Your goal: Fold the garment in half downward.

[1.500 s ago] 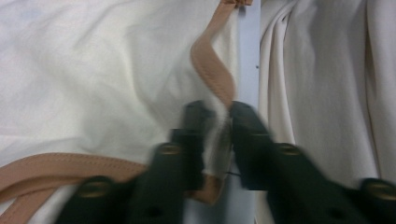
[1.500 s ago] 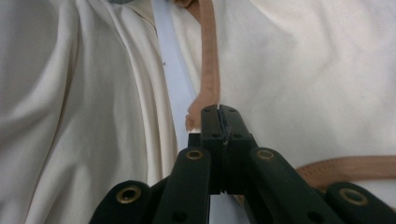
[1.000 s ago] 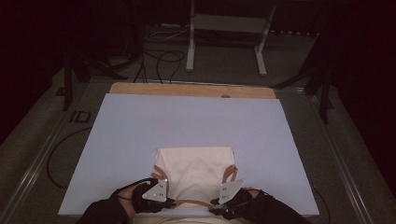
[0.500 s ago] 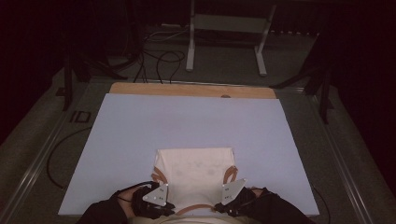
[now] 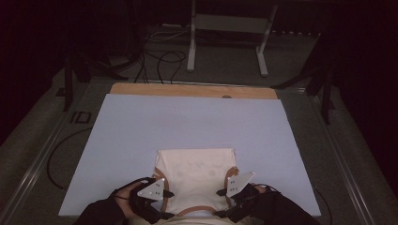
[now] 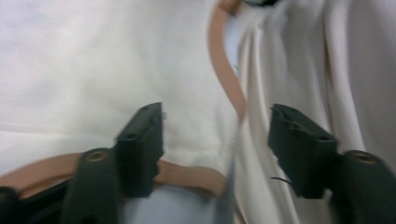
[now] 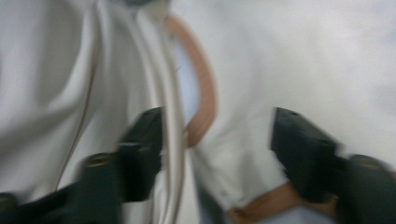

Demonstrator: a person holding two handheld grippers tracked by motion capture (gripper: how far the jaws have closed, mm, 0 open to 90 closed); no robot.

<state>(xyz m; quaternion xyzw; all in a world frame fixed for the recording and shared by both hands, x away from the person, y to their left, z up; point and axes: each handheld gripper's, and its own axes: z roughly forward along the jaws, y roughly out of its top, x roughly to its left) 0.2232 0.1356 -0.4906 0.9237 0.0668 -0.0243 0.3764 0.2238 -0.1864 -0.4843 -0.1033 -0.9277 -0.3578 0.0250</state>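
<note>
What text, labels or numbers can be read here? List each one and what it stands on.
None can be read.
cream garment: no print or label legible.
grey plate on the left gripper: small dark marks, too small to read.
grey plate on the right gripper: small dark marks, too small to read.

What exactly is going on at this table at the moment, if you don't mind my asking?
A person is working on a cream garment with tan trim, which lies folded on the pale blue table cover near its front edge. The left tool sits at the garment's left sleeve and the right tool at its right sleeve. Both tools' jaws have just been opening and now stand apart, with cloth and trim between them but not pinched, so the garment looks just let go.
</note>
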